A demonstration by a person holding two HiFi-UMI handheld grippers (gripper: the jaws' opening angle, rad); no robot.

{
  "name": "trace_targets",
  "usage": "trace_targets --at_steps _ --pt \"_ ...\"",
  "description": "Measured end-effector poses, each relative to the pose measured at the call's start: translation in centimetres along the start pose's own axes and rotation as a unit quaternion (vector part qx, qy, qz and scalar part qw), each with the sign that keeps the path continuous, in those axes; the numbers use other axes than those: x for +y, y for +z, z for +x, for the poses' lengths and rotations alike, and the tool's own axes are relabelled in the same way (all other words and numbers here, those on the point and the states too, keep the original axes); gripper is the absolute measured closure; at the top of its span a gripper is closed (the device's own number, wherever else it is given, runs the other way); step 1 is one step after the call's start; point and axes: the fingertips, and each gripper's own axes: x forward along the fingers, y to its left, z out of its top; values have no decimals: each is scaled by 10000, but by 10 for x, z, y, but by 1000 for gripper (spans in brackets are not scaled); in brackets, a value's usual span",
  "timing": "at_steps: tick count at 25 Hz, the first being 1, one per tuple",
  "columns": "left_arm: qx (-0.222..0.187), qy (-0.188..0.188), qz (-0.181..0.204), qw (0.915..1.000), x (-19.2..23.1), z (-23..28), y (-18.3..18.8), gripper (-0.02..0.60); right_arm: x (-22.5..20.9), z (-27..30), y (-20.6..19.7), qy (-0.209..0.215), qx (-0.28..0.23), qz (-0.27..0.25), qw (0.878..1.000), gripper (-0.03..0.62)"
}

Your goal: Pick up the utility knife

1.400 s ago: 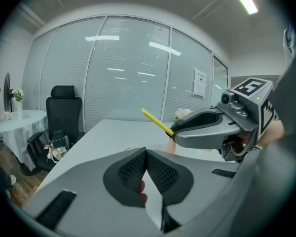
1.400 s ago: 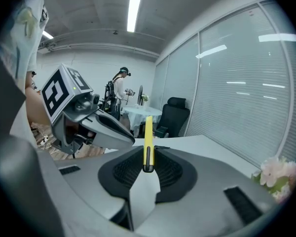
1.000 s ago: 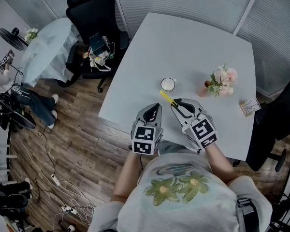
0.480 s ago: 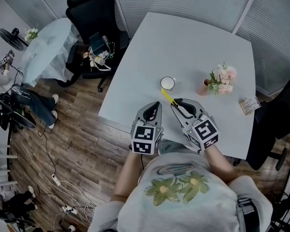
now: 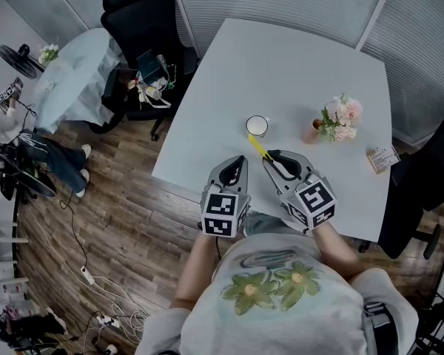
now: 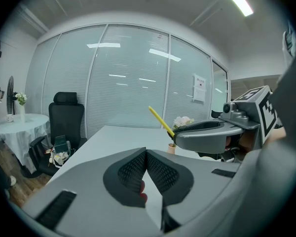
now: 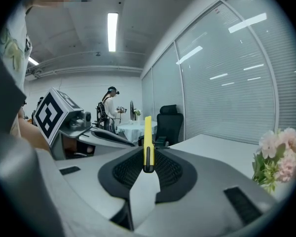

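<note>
The yellow utility knife (image 5: 257,148) sticks out from my right gripper (image 5: 270,158), whose jaws are shut on its lower end. In the right gripper view the utility knife (image 7: 147,142) stands upright between the two black pads. It is lifted off the white table (image 5: 296,72). My left gripper (image 5: 239,163) hovers just left of it over the table's near edge, jaws shut with nothing between them. In the left gripper view the knife (image 6: 161,121) pokes up from the right gripper's jaws.
A white mug (image 5: 257,129) stands just beyond the grippers. A small pot of pink flowers (image 5: 337,123) and a card (image 5: 382,160) lie to the right. A black office chair (image 5: 144,28) is at the table's far left, another chair (image 5: 422,191) at the right.
The right gripper has rolled slightly with the knife in it. The left gripper has kept still.
</note>
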Motion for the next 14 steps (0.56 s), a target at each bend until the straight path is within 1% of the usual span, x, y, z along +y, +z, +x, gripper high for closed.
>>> trace_targets --at_steps 14 --pt "24 -57 11 10000 -7 -3 -3 581 -1 -6 -6 -71 8 105 9999 525"
